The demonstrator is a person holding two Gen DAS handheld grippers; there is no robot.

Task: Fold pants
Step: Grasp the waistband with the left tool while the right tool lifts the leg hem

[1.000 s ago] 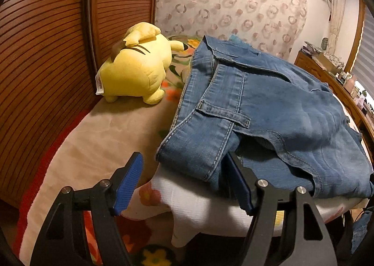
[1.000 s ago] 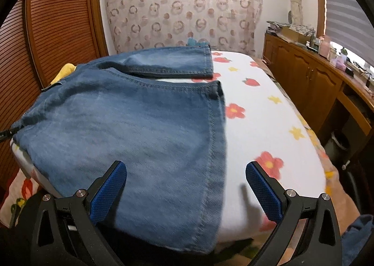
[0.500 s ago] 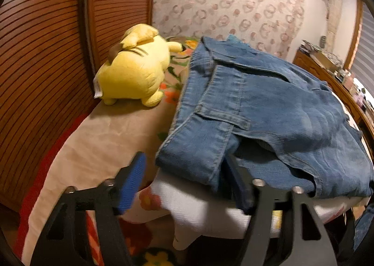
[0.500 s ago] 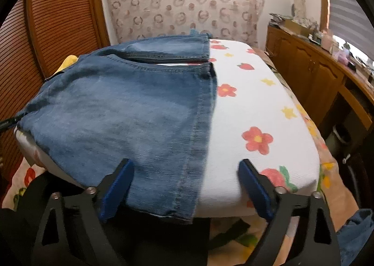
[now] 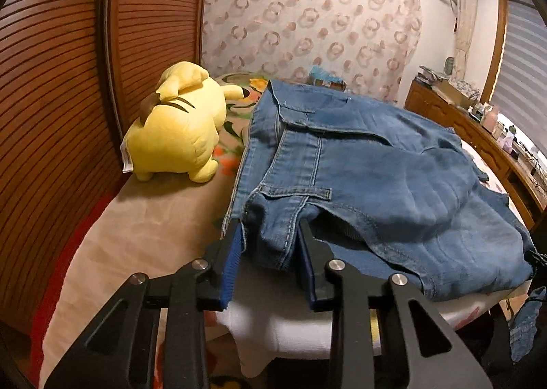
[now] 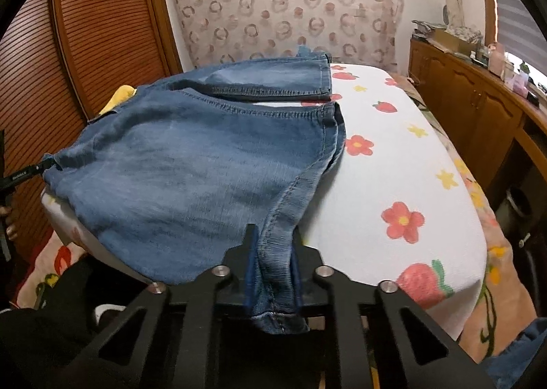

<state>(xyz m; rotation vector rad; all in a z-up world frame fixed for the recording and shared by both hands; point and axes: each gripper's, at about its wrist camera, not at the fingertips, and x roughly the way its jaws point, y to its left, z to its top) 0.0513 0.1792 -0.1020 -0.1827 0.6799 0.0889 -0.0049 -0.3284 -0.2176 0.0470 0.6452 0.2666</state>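
Note:
Blue denim pants [image 5: 369, 166] lie partly folded across a bed with a white flowered sheet [image 6: 386, 184]. In the left wrist view my left gripper [image 5: 270, 238] is shut on the waistband corner at the near edge of the bed. In the right wrist view the pants [image 6: 191, 163] spread left and far, with one leg folded back near the curtain. My right gripper [image 6: 273, 262] is shut on a bunched seam edge of the pants at the near edge of the bed.
A yellow plush toy [image 5: 177, 129] sits on the bed left of the pants, against a slatted wooden wardrobe [image 5: 51, 81]. A wooden counter [image 6: 478, 108] with clutter runs along the right. A patterned curtain [image 6: 290, 2] hangs behind the bed.
Both grippers were open around the edge of the pants; both have now shut on the denim. The gripped fabric is bunched up between the fingers.

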